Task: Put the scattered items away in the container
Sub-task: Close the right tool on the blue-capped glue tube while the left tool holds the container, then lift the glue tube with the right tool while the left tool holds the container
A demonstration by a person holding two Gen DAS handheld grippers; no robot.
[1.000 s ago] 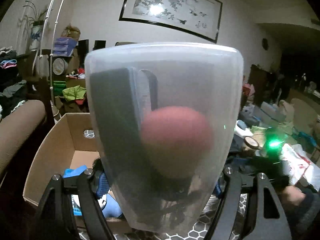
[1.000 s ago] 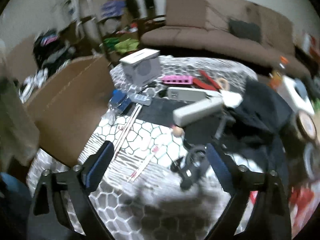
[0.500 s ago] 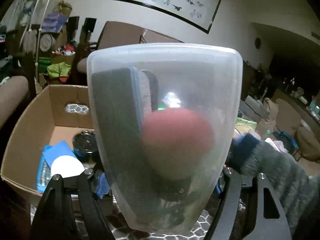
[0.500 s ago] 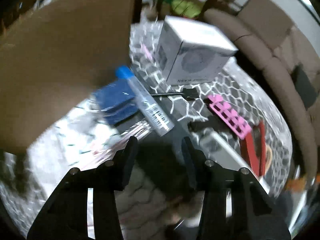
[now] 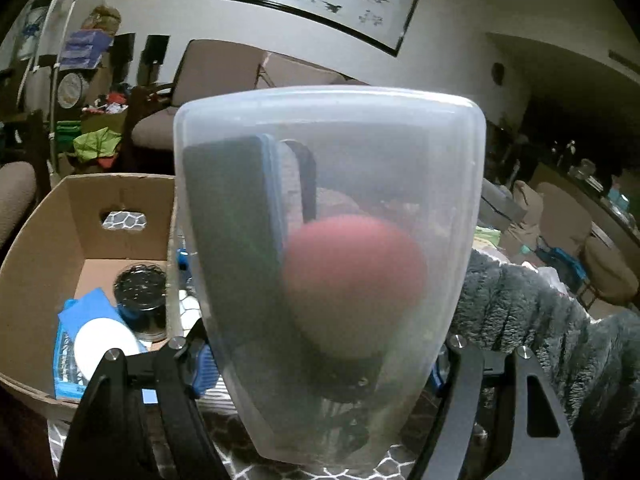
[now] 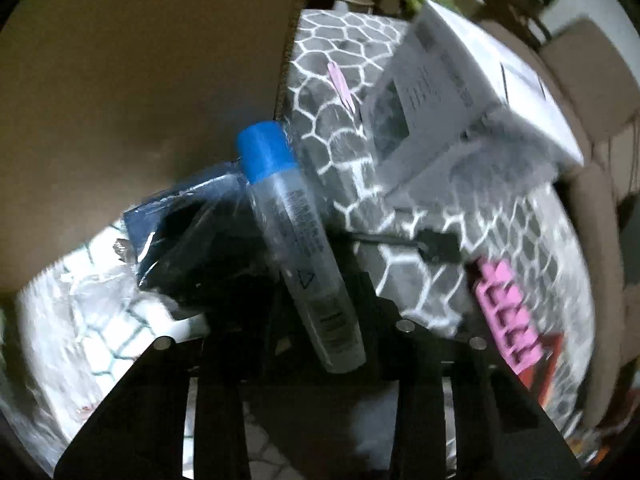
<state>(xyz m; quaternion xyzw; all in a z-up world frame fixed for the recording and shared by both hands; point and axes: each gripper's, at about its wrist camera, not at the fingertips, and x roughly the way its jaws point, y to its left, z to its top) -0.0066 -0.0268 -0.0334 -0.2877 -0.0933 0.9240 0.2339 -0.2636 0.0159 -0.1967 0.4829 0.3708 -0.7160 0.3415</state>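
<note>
Now the right hand-held gripper [image 6: 316, 320] clamps the tube [image 6: 302, 248] lengthwise, blue cap [image 6: 266, 150] pointing away toward the cardboard box [image 6: 140, 60]

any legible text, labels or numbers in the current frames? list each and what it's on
No text reads clearly in either view.
Tube with the blue cap: printed lines, a barcode and a triangle symbol, all too blurred to quote.
White box: blocks of small print and a label, motion-blurred and unreadable.
Framed painting: picture only; no lettering can be made out.
Translucent tub in the left gripper: no print visible.
</note>
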